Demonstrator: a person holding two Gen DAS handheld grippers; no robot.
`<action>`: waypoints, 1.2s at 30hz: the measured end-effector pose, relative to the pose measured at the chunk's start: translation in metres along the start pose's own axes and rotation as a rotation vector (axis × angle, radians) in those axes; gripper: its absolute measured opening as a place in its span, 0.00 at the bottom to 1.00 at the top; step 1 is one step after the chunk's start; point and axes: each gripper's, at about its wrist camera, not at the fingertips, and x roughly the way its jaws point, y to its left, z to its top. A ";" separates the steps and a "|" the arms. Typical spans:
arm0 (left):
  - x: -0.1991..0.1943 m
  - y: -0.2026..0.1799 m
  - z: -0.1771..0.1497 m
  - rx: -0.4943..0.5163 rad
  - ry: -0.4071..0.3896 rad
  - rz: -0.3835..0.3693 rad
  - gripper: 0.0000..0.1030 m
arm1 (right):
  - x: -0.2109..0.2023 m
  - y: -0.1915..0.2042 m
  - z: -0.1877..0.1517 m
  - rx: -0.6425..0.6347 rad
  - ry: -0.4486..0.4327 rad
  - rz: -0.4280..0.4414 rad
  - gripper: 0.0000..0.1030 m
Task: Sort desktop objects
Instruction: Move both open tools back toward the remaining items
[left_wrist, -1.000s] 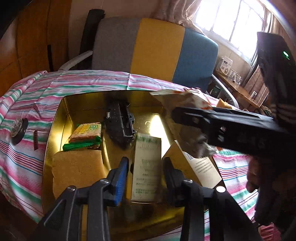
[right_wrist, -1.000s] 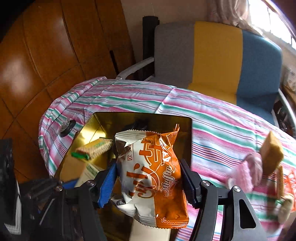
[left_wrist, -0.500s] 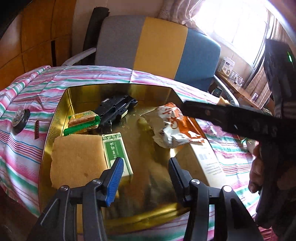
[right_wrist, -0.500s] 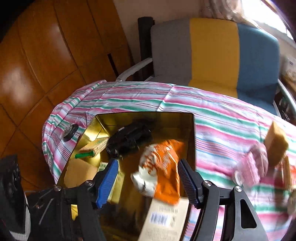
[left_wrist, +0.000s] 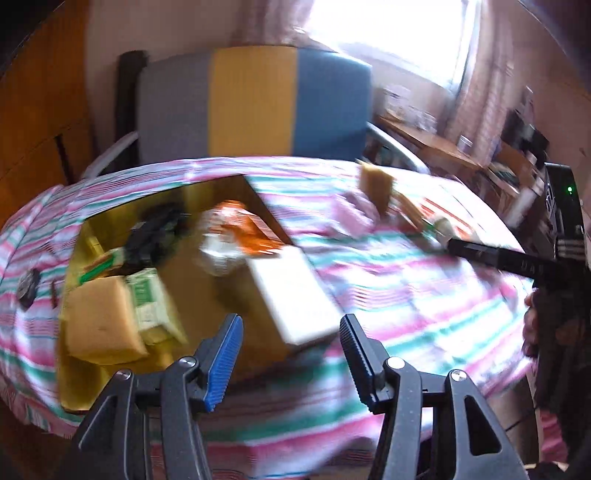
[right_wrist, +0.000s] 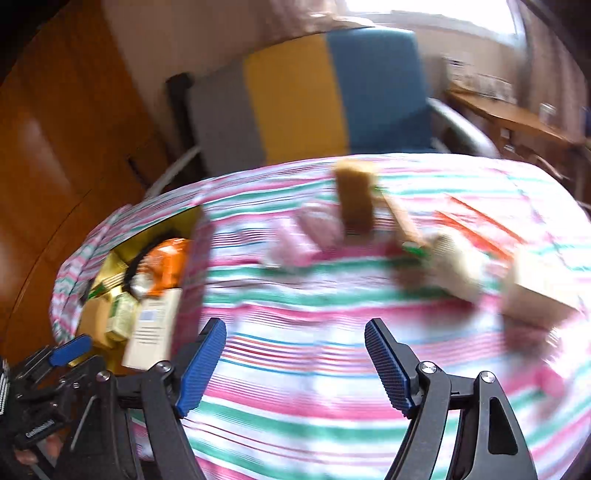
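My right gripper (right_wrist: 293, 363) and left gripper (left_wrist: 291, 360) – jaws just opening, empty; swinging this fast toward the table's right-edge clutter (right_wrist: 454, 266), I risk scattering it.

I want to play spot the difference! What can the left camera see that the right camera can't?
Only the left wrist view shows the dark round thing lying on the cloth left of the tin. Only the right wrist view shows the pale box at the table's right edge. Both show the gold tin, the orange snack bag inside it, and the striped chair.
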 end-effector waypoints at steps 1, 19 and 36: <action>0.004 -0.011 -0.002 0.022 0.015 -0.015 0.54 | -0.009 -0.021 -0.003 0.035 -0.010 -0.031 0.76; 0.052 -0.076 -0.031 0.158 0.211 -0.097 0.54 | -0.040 -0.240 -0.021 0.567 -0.128 -0.222 0.82; 0.060 -0.062 -0.036 0.097 0.227 -0.102 0.54 | 0.047 -0.050 -0.029 0.185 0.114 0.284 0.86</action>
